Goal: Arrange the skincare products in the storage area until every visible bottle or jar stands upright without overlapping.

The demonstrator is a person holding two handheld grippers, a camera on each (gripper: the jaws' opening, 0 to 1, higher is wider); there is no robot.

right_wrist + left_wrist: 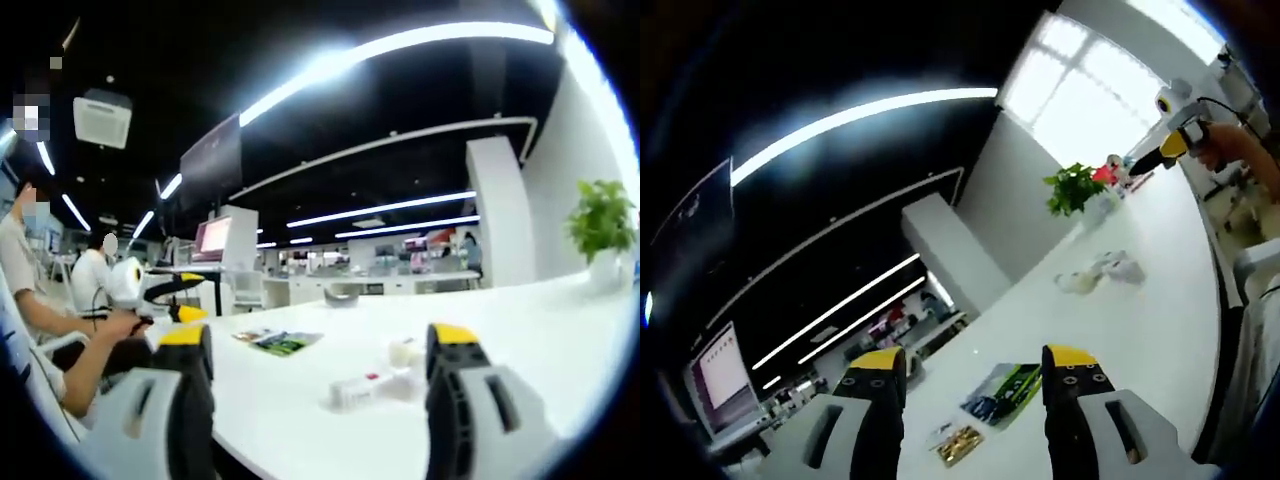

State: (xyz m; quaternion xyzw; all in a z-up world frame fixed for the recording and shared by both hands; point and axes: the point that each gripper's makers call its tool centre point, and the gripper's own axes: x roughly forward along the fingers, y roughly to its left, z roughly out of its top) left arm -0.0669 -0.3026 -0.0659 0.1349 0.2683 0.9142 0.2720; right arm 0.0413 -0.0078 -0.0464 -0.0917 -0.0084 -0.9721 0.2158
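Observation:
On the white table [1160, 330] a small pale jar [1078, 282] stands next to a white tube [1120, 266] that lies flat. My left gripper [973, 360] is open, well short of them, with nothing between its jaws. In the right gripper view the white tube [365, 388], with a red mark, lies on its side just ahead, and the small jar [405, 352] sits behind it. My right gripper [320, 335] is open and empty, with the tube lying between the lines of its jaws. The right gripper [1175, 140] also appears far off, held in a hand.
Printed leaflets [1005, 390] and a small gold item [960, 445] lie near the left jaws. A potted plant [1072, 188] stands at the table's far end. The leaflets [280, 342] and plant [600, 220] appear again. People sit at the left [40, 290].

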